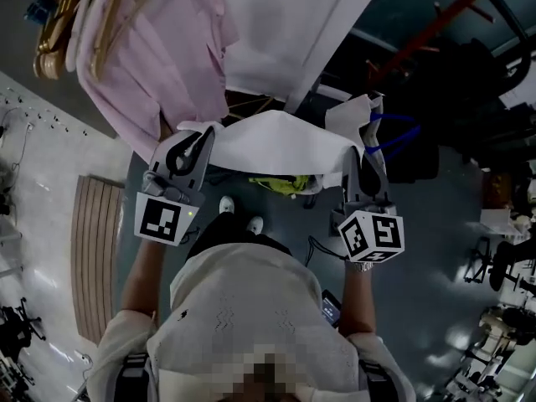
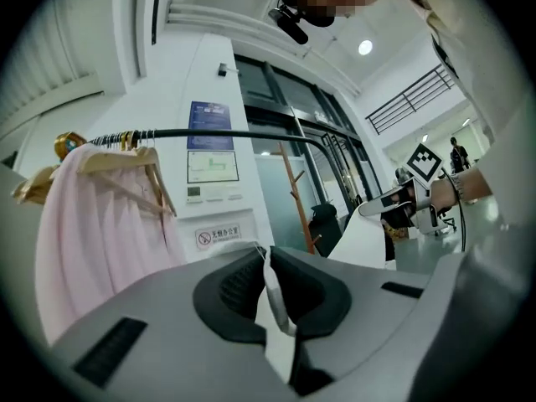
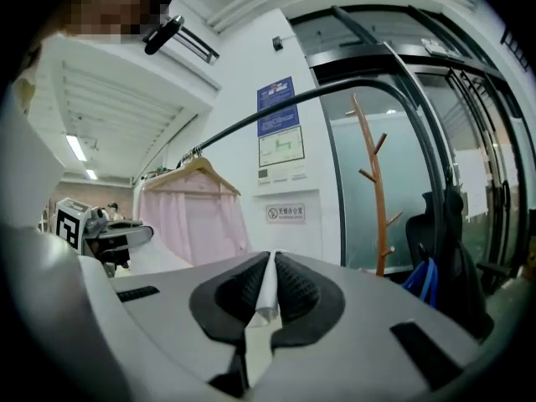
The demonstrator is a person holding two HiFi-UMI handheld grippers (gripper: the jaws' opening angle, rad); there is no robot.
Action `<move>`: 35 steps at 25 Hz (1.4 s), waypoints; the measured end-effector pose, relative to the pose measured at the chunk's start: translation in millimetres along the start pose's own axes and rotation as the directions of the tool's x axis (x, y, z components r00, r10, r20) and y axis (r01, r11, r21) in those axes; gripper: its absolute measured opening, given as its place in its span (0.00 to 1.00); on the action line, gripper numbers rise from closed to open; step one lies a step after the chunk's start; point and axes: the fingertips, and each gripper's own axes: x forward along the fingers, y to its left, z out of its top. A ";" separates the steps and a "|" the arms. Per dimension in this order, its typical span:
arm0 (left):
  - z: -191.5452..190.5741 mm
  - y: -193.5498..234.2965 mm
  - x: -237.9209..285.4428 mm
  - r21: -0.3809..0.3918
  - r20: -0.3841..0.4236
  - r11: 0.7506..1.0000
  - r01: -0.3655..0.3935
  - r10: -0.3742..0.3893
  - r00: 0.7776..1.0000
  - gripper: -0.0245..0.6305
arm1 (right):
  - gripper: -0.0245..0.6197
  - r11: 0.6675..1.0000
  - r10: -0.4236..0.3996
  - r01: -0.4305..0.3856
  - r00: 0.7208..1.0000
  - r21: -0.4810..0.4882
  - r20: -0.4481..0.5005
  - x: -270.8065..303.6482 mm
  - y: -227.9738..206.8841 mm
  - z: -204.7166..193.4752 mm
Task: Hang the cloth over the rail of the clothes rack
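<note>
A white cloth (image 1: 280, 145) hangs stretched between my two grippers, sagging a little in the middle. My left gripper (image 1: 194, 141) is shut on the cloth's left corner, and a strip of the cloth (image 2: 275, 296) shows pinched between its dark pads. My right gripper (image 1: 362, 159) is shut on the right corner, with a thin fold of the cloth (image 3: 265, 296) between its pads. The black rail (image 2: 209, 134) of the clothes rack runs above and ahead of both grippers, and the rail (image 3: 276, 110) curves down at its right end. The cloth is below the rail and does not touch it.
A pink garment (image 2: 92, 241) hangs on wooden hangers (image 2: 126, 164) at the rail's left end; the same pink garment (image 1: 151, 48) fills the upper left of the head view. A wooden coat stand (image 3: 375, 195) and a dark chair (image 3: 448, 249) with blue straps stand to the right. The person's shoes (image 1: 241, 214) show below the cloth.
</note>
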 end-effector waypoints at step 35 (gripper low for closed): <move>469.7 153.9 137.8 0.816 0.459 0.397 -0.421 -0.003 0.888 0.07 | 0.07 0.733 0.056 0.356 0.818 -0.580 0.573 33.4 8.2 545.3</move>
